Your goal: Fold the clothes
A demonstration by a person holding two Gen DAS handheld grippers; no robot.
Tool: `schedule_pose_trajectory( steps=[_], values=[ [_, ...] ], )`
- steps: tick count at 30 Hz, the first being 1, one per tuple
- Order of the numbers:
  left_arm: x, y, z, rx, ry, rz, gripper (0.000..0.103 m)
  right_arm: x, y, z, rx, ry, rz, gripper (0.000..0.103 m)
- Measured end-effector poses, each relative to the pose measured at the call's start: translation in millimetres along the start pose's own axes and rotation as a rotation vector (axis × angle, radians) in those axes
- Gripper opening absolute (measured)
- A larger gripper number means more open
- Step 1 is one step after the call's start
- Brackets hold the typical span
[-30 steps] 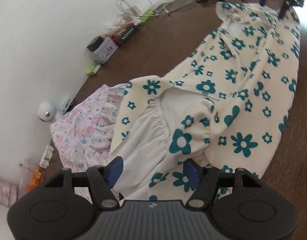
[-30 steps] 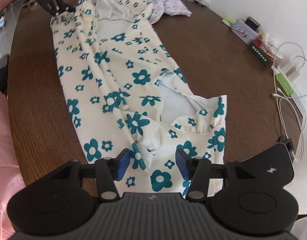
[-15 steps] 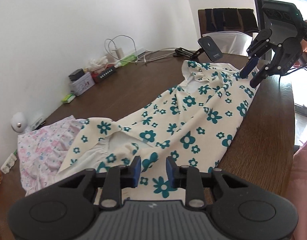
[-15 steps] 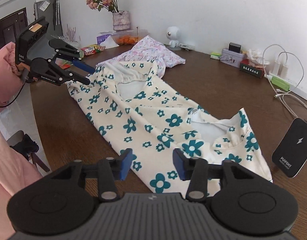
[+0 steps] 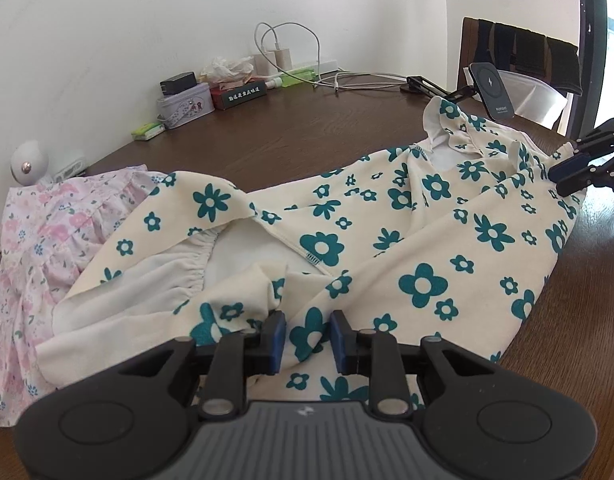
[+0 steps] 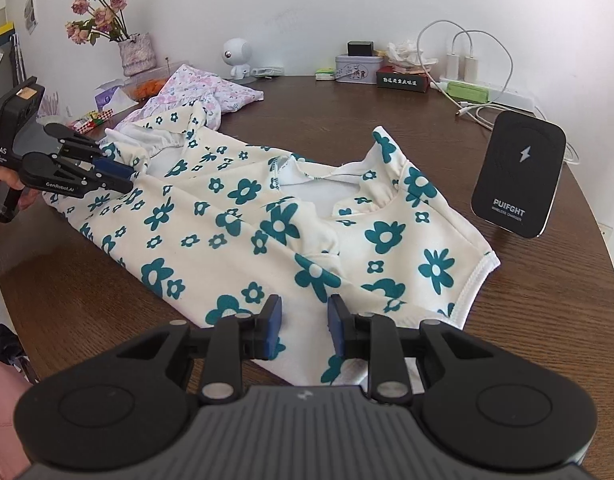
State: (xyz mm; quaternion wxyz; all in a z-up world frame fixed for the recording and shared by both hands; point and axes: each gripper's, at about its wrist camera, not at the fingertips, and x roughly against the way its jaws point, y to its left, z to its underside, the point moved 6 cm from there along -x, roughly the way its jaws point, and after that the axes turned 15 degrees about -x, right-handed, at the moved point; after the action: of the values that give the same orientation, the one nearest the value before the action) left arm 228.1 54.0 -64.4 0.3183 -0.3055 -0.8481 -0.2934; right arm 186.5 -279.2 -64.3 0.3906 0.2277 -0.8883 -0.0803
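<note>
Both hand-held grippers have dropped low: left hand-held gripper (image 5: 303, 336) and right hand-held gripper (image 6: 303, 326) hover apart over opposite ends of the flowered garment (image 6: 267, 220) on the bench (image 6: 387, 120).

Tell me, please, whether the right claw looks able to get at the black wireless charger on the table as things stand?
Probably yes. The right claw is open and empty over the floral garment, and the wireless charger stands on bare table to its right, with nothing between them.
</note>
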Motion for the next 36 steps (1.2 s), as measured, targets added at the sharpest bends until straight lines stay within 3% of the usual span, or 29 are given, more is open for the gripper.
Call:
schedule_pose_trajectory(
  steps=[9,12,13,15,17,19,22,24,26,31,36],
  values=[
    [4.1,4.5,5.3,0.076,-0.018,0.011,0.025,22.5,-45.1,8.1,-0.237,-0.091,-0.009,0.024],
    [10.0,4.9,1.5,0.074,-0.031,-0.003,0.027,17.9,-20.0,-2.3,-0.192,-0.092,-0.048,0.026],
    [18.0,6.3,-0.9,0.076,-0.057,-0.016,0.031,16.2,-9.9,-6.5,-0.171,-0.091,-0.062,0.029],
    [43.4,13.1,-3.5,0.094,-0.114,-0.063,0.059,12.6,10.4,-14.8,-0.128,-0.09,-0.09,0.029],
    [72.5,21.6,-4.3,0.119,-0.165,-0.125,0.073,9.1,30.7,-23.0,-0.086,-0.089,-0.118,0.032],
    [95.9,27.8,3.1,0.138,-0.171,-0.162,0.075,5.7,51.0,-31.1,-0.043,-0.088,-0.146,0.046],
    [116.0,29.1,20.2,0.141,-0.134,-0.206,0.066,0.6,81.3,-43.2,0.021,-0.087,-0.187,0.05],
    [117.1,25.9,33.9,0.148,-0.09,-0.211,0.039,-2.7,101.5,-51.1,0.064,-0.086,-0.215,0.05],
    [112.7,21.3,48.8,0.157,-0.049,-0.2,0.025,-25.5,132.8,-53.1,0.149,-0.058,-0.239,0.047],
    [96.0,12.7,80.9,0.155,0.033,-0.217,0.023,-87.9,212.2,-42.1,0.395,-0.024,-0.223,0.045],
    [92.0,22.5,99.1,0.191,0.035,-0.223,0.023,-131.4,245.8,-35.9,0.434,0.022,-0.208,0.04]
  ],
)
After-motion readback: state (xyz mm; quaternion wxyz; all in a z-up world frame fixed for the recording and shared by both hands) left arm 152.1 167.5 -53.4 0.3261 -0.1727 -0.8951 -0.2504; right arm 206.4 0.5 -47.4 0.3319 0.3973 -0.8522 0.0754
